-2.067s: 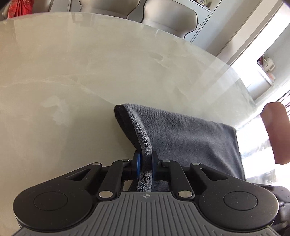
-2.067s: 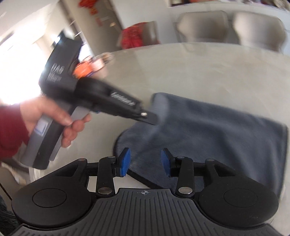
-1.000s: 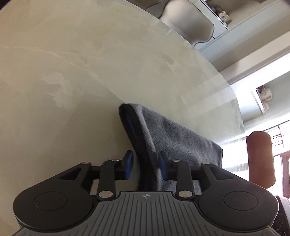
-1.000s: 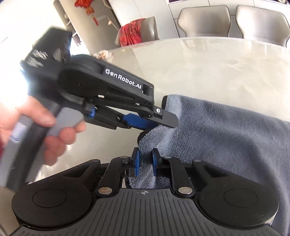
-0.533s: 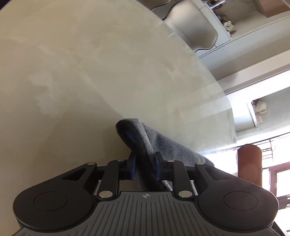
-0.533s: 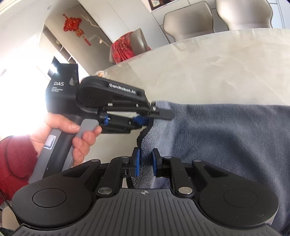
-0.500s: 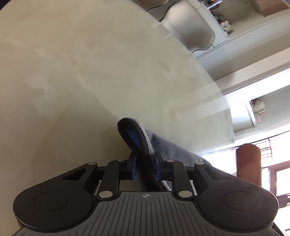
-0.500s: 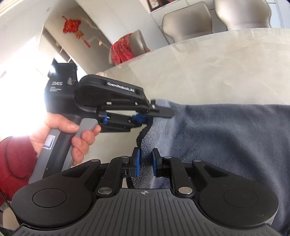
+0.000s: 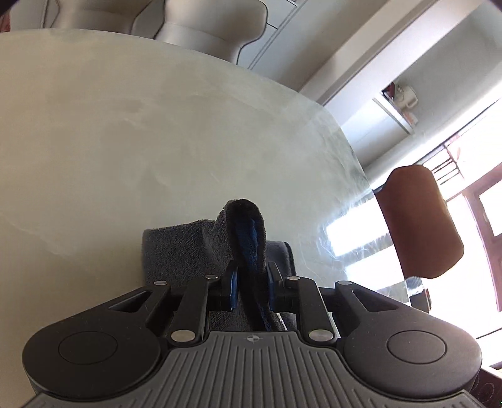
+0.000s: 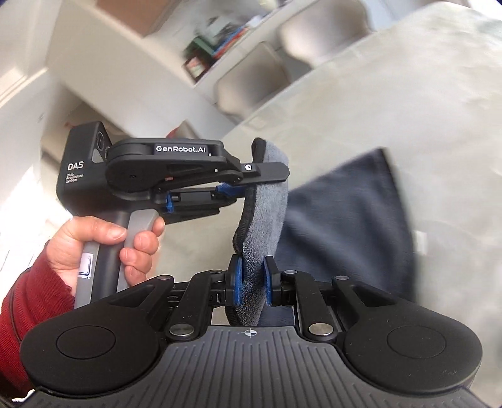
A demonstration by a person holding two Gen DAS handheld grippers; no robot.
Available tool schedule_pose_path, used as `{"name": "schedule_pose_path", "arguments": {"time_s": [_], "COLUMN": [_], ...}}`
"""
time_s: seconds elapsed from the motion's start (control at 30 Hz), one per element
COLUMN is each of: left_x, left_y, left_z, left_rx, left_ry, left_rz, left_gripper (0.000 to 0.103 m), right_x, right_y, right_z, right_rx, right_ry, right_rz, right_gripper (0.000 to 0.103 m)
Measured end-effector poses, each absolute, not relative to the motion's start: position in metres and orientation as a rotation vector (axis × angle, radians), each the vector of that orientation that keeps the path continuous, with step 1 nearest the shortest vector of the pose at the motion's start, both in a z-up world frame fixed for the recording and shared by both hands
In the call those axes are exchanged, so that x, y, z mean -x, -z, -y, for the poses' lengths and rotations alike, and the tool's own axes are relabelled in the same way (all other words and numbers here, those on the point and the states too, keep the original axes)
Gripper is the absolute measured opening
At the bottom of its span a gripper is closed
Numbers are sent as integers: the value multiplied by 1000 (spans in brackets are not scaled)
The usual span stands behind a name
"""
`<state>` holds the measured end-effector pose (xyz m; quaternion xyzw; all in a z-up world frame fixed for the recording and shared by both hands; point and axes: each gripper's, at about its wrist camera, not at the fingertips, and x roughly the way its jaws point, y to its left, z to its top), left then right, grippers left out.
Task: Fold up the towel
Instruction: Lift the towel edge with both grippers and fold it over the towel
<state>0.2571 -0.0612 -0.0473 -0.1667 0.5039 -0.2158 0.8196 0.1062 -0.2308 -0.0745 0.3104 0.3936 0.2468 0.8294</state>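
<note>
A grey towel (image 9: 175, 248) lies on the pale marble table (image 9: 125, 125), with one edge raised off it. My left gripper (image 9: 251, 276) is shut on that raised edge, and a fold of cloth stands up between its blue pads. In the right wrist view the right gripper (image 10: 252, 279) is shut on the same edge of the towel (image 10: 339, 213), a short way along from the left gripper (image 10: 260, 182). The strip of cloth between them hangs upright. The lower layer lies flat and dark beyond it.
A hand (image 10: 103, 238) in a red sleeve holds the left gripper's handle. A brown chair (image 9: 420, 219) stands past the table's right edge. Beige chairs (image 9: 207, 25) line the far side. Shelves (image 10: 216, 47) stand behind, blurred.
The left jaws closed on the towel's edge. Both grippers then rolled and carried the raised edge across over the flat part of the towel.
</note>
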Motion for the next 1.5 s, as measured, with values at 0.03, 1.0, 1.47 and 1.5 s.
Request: {"name": "schedule_pose_path", "arguments": {"time_s": [0.03,1.0,1.47,1.5], "left_x": [-258,-243,-236,-236], "left_y": [50,56,64,64], "left_z": [69,55,50,48], "left_rx": [340,250,237,245], "left_ry": [461,424,447,447], "left_rz": [-1079,-1045,-1039,-1039], "left_gripper": [17,50,52,52], "right_x": [-105,-126,-144,-148], "right_y": [77,94,104,105], "right_z": [236,283,289,288], "right_rx": [-660,-660,-692,-684], "right_ry": [-512,-406,-466,-474], "right_rz": [-837,-866,-925,-933], "right_gripper": [17,9,29,29]}}
